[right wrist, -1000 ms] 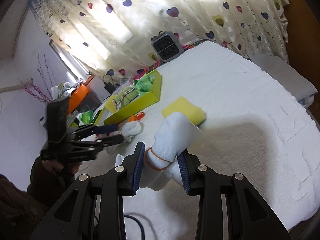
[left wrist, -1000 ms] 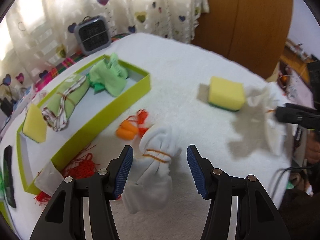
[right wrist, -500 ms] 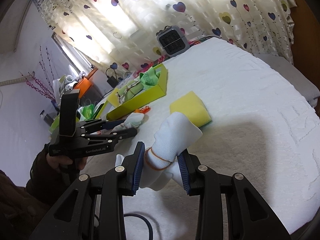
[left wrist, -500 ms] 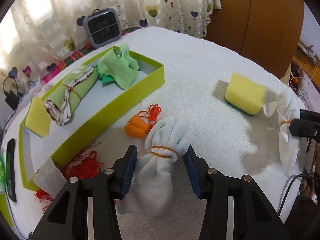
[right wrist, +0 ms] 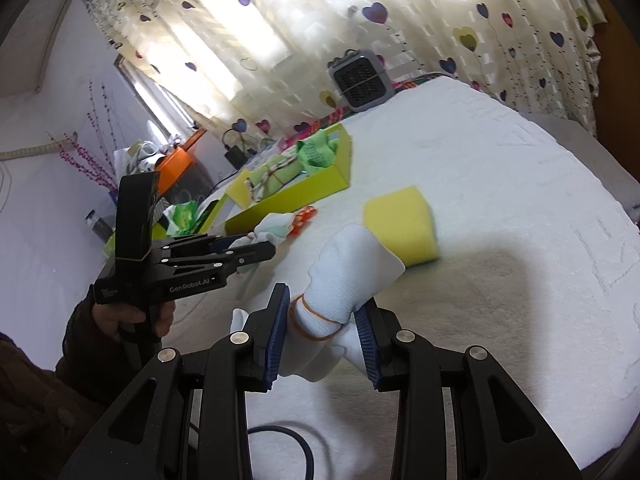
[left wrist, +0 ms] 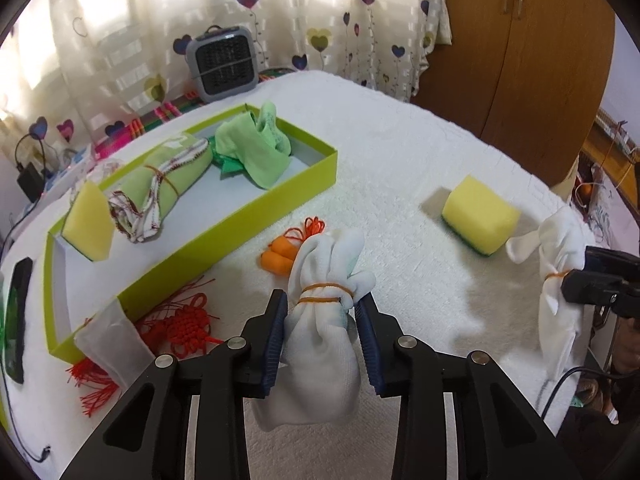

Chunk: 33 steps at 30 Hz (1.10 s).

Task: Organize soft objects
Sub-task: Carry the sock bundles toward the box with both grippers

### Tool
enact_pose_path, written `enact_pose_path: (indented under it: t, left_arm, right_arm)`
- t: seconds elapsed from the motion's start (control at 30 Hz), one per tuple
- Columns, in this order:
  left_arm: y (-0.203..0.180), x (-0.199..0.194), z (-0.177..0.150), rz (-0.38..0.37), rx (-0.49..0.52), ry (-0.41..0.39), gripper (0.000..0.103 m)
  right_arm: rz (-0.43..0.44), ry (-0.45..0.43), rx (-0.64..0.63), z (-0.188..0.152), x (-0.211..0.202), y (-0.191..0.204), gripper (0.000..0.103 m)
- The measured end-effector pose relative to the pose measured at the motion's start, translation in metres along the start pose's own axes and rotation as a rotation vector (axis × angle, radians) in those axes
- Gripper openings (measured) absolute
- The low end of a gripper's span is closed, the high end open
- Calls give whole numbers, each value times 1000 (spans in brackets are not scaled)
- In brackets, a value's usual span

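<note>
My left gripper [left wrist: 322,300] has its jaws closing, and both blue pads touch a white glove bundle [left wrist: 320,344] tied with an orange rubber band, low on the white cover. From the right wrist view, this gripper [right wrist: 256,250] sits beside the green box [right wrist: 304,196]. My right gripper [right wrist: 324,312] is shut on a second white banded bundle [right wrist: 348,276], held above the cover near a yellow sponge [right wrist: 400,224]. The left wrist view shows that second bundle [left wrist: 556,264] at the far right. The long green box [left wrist: 240,220] holds a sponge [left wrist: 88,224], a rolled cloth [left wrist: 160,184] and a green cloth [left wrist: 252,152].
Loose on the white cover [left wrist: 400,160] lie a yellow sponge [left wrist: 480,216], orange pieces with cord [left wrist: 276,256] and a red knotted tassel [left wrist: 184,324]. A grey fan [left wrist: 224,62] stands at the back by the curtain. A phone [left wrist: 16,316] lies at the left edge. A person's hand [right wrist: 132,316] grips the left tool.
The left jaws have narrowed from wide apart until both pads meet the white bundle. The right gripper keeps the same grip on its bundle and has stayed in place.
</note>
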<state>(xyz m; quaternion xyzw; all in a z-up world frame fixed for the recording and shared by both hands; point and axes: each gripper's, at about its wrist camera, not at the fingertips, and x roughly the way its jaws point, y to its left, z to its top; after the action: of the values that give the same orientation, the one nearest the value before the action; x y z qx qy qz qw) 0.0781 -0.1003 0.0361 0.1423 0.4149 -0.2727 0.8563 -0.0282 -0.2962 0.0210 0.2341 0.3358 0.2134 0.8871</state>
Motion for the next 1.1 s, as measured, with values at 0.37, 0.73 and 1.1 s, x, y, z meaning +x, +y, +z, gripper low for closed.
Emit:
enact_pose_path:
  t: [0.37,0.73,1.1]
  left_arm:
    - [6,-28,0,-1,-31,-66,33]
    - [25,-48,-2,19,-91,-111,33]
    - [48,-63,2,59,-138,-147,33]
  right_arm:
    - [63,-14,-78,9,9,27,34]
    - [41,4,-147,20,26,44,34]
    - [25,8,-204,36,37,59,34]
